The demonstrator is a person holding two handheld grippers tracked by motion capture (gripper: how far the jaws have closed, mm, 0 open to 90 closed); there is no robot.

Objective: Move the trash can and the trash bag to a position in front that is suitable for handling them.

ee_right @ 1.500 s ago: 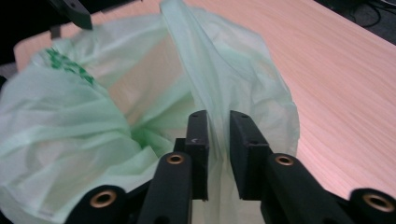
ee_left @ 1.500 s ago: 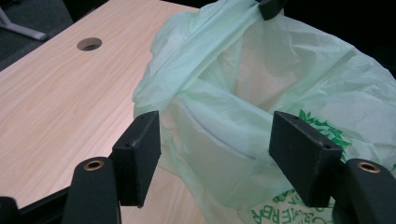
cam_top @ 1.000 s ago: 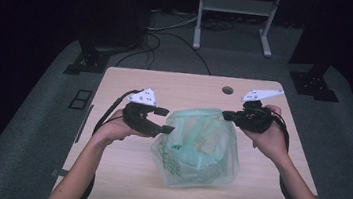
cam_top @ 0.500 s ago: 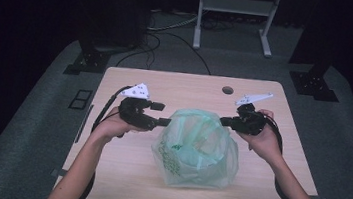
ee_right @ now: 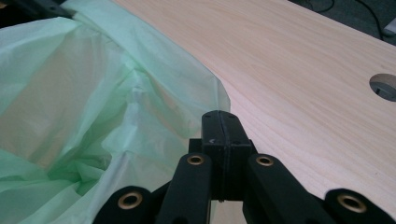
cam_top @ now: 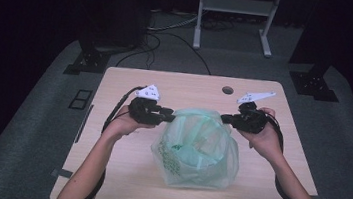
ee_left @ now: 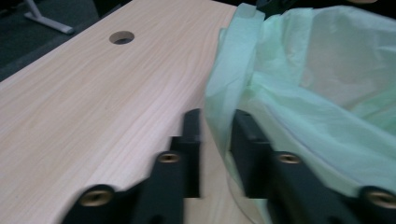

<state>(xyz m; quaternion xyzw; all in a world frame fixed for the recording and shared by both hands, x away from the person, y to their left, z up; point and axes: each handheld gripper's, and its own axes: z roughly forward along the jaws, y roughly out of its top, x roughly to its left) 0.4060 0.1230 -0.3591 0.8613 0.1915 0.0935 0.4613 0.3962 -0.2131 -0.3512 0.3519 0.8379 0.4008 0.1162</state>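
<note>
Thin crinkly green bag (cam_top: 196, 149), left tongs (ee_left: 215, 135) just closing astride its rim, right tongs (ee_right: 219, 135) pinching it

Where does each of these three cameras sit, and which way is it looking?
High view: above the person's side, looking forward and down at the table; both forearms, left gripper and right gripper at the bag.
Left gripper view: on that gripper, along its jaws astride the bag's rim.
Right gripper view: on that gripper, along its shut jaws.
Shared: bag, table, its hole.
</note>
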